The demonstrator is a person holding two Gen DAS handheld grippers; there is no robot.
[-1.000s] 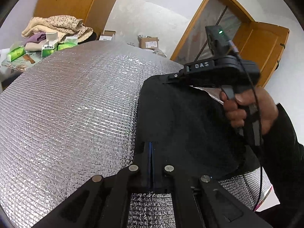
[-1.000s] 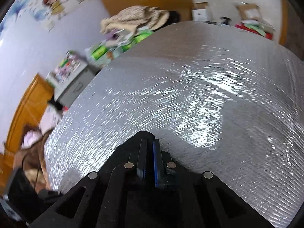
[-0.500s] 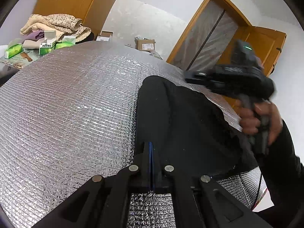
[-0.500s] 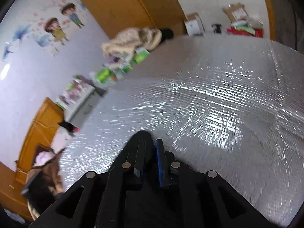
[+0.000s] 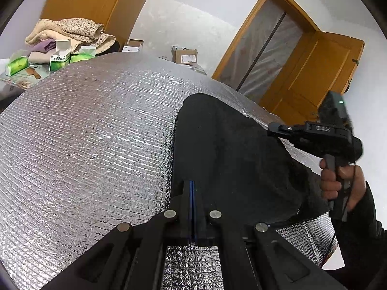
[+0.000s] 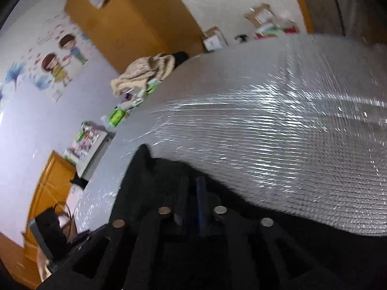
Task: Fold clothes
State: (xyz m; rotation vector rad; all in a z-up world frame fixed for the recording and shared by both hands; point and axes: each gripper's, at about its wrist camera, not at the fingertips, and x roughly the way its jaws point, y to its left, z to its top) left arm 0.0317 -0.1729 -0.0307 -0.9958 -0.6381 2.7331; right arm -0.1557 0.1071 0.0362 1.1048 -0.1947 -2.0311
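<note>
Black garment (image 5: 232,149) is lying on the foil-covered counter (image 5: 92,133), spread toward its right edge and running up to the near edge. It is looking like one flat dark panel with a rounded far end; I cannot tell how many layers are in it.

Left gripper (image 5: 191,186) is sitting fully closed at the garment's near left edge, fingers over the fabric. It is probably pinching the hem, but black on black is hiding the contact, so I am not calling that a confirmed hold.

Right gripper (image 5: 275,128) is hanging in the air over the garment's right side, near the counter's right edge, carried by the person's hand (image 5: 338,181). In the right wrist view the gripper (image 6: 192,188) is blurred; its jaws are standing slightly apart and closing, with dark cloth right around and below them. Whether any fabric is actually between them I cannot tell.

Progress, judging from the lay: early to middle. The garment is flattened with a straight left edge, possibly one fold in, but it is not yet a compact stack. The remaining folds are still pending. The beige clothes pile (image 5: 70,31) beyond the far left corner is sitting unfolded.
</note>
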